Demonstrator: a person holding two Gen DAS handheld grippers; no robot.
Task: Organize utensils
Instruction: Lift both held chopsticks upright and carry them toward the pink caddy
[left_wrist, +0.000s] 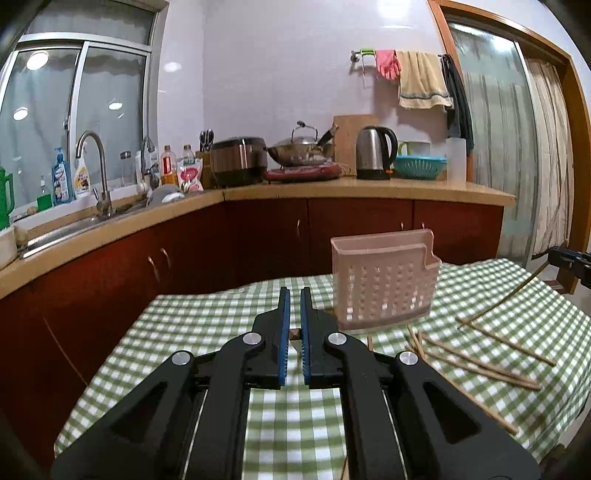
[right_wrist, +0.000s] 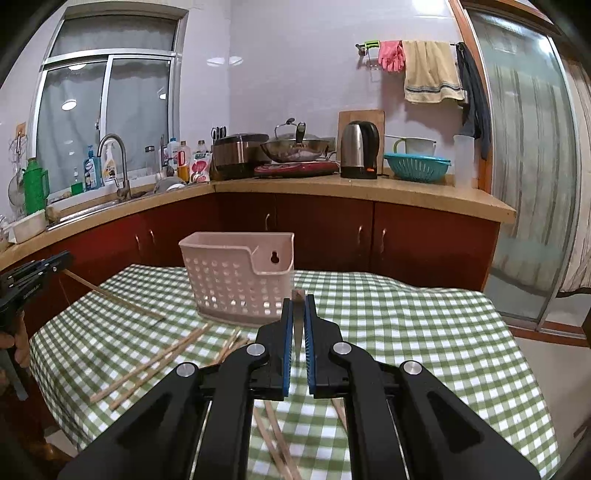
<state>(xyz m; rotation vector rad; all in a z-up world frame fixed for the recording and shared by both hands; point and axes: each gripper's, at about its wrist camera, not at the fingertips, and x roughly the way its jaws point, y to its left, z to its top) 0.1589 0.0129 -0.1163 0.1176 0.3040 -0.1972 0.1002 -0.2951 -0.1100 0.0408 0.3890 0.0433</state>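
Observation:
A pink perforated utensil basket stands upright on the green checked tablecloth. Several wooden chopsticks lie loose on the cloth beside it. My left gripper is shut on a chopstick, left of the basket; in the right wrist view its chopstick slants down to the cloth. My right gripper is shut on a chopstick, just right of the basket; in the left wrist view its chopstick slants down.
Red cabinets and a wooden counter run behind the table, with a sink, rice cooker, wok, kettle and a teal colander. A glass sliding door is at right.

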